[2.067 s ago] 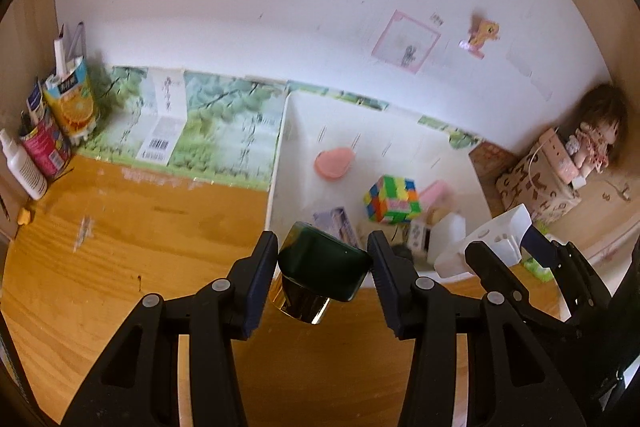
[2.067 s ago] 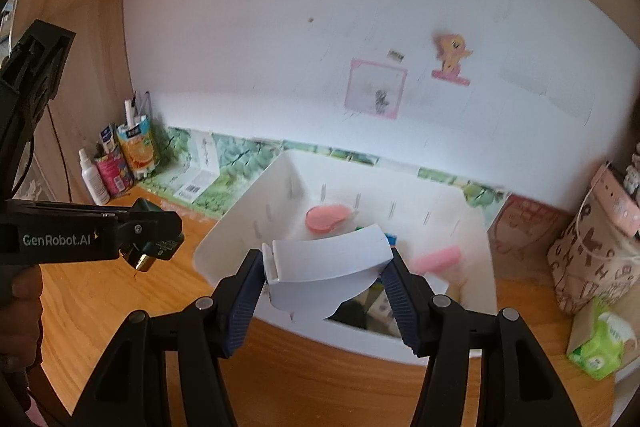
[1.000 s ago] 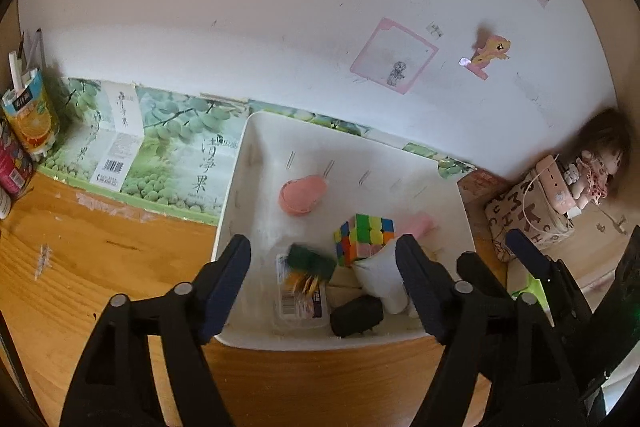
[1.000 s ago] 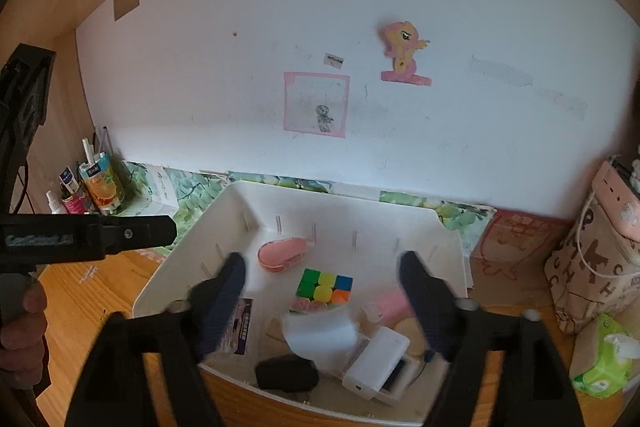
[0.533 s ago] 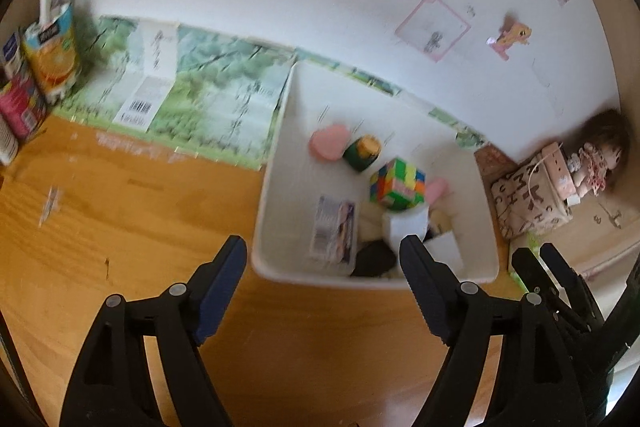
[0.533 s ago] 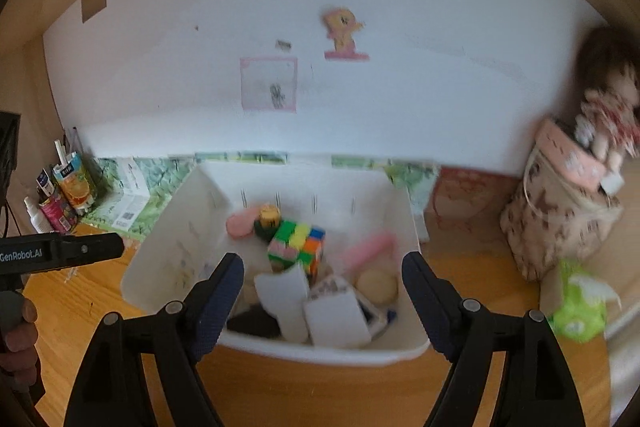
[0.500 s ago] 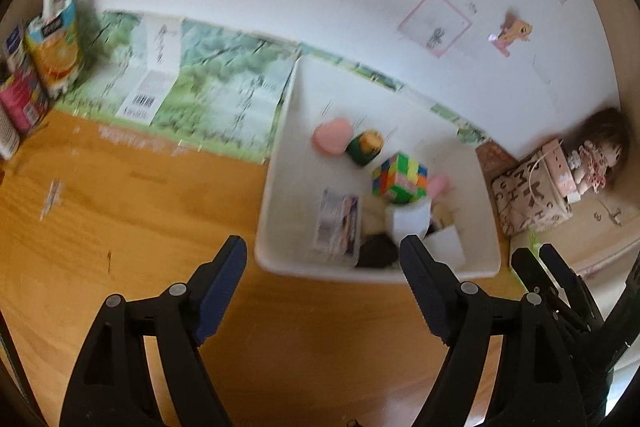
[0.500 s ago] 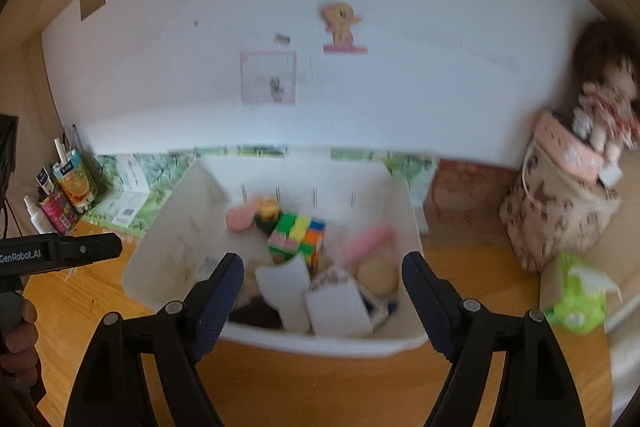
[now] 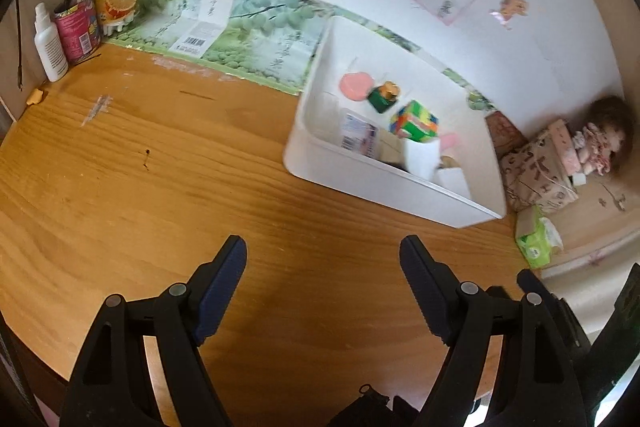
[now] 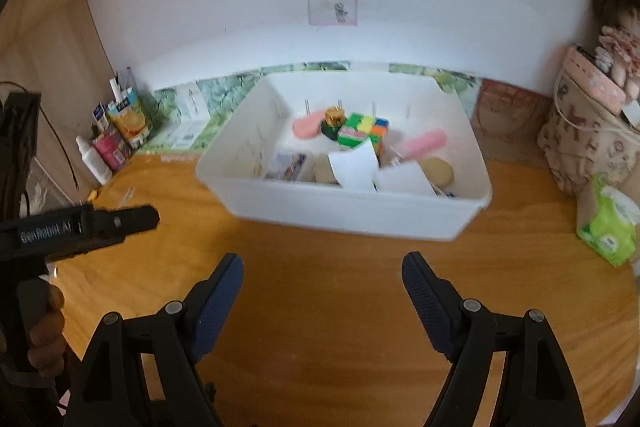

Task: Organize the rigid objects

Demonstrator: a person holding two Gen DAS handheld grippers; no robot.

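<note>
A: What is seen on the wooden surface?

B: A white bin is set toward the back wall, and the bare stretch in front of it is left clear of loose pieces. The rigid objects are gathered inside it: a colour cube, white boxes, a pink bar, a green and gold jar.

A: And how are the jaws held?

B: The left gripper is held wide apart with nothing between its jaws. The same is seen on the right gripper, wide and empty above bare wood in front of the bin.

A: Which step is judged to be in hand?

B: A search for the next piece, or the end of the sorting. Nothing loose is seen nearby, so a fresh target must be found before any closing is called for.
</note>
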